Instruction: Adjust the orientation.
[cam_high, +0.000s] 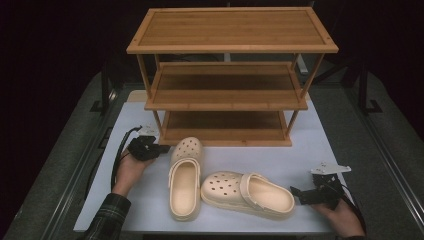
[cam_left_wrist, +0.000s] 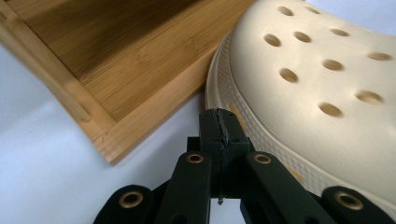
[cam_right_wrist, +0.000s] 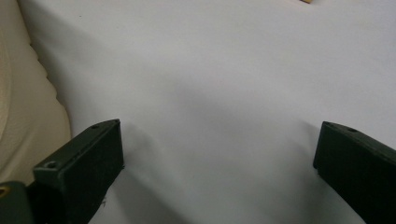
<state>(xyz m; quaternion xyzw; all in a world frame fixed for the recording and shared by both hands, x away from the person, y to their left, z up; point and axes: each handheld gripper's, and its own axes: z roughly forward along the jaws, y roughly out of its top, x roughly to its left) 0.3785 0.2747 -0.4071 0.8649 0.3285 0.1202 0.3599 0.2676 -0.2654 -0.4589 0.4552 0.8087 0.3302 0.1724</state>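
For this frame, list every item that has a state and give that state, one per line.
Left gripper: shut, empty, beside the upright clog's toe.
Right gripper: open, empty, above the white table.
Upright clog: on its sole, toe toward the rack.
Second clog: on its sole, lying crosswise.
Wooden rack: three shelves, all empty.

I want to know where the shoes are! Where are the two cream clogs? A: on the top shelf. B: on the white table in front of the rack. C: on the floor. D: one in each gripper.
B: both clogs lie on the white table just in front of the rack, with bare shelves.
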